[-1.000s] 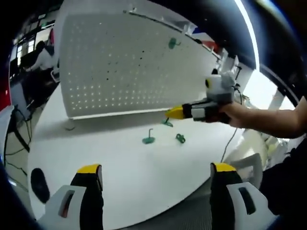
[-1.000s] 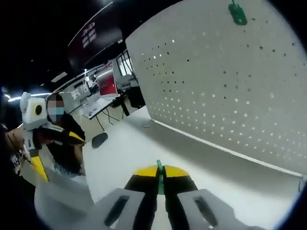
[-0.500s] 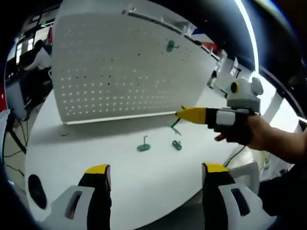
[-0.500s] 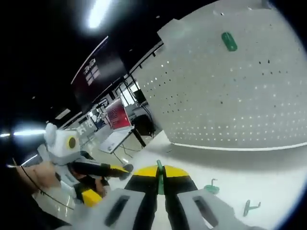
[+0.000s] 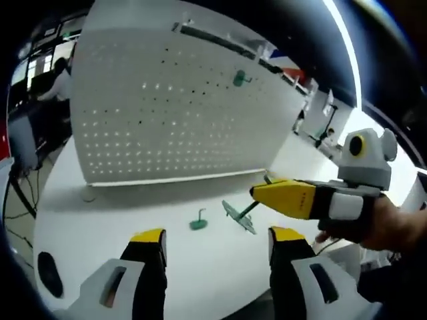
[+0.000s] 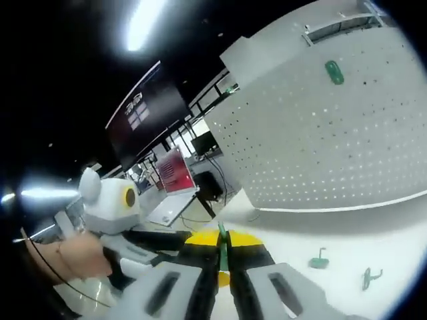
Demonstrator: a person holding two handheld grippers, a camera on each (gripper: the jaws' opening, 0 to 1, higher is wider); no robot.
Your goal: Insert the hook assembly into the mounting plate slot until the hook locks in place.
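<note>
My right gripper (image 5: 257, 193) is clamped on a green hook (image 5: 238, 216), lifted off the table (image 5: 100, 220); my left gripper (image 5: 217, 239) hangs wide, empty; insertion into the pegboard (image 5: 167, 113) remains

Left gripper (image 5: 217, 243) jaws apart over white table (image 5: 100, 213), right gripper (image 5: 263, 193) clamping green hook (image 5: 240, 217), pegboard (image 5: 167, 113) behind

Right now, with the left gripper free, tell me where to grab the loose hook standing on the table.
Take the loose hook by its upright stem; its flat base lies on the table. Probably bring the open left gripper in from the near side, jaws either side of the stem, keeping left of the right gripper and its held hook.
</note>
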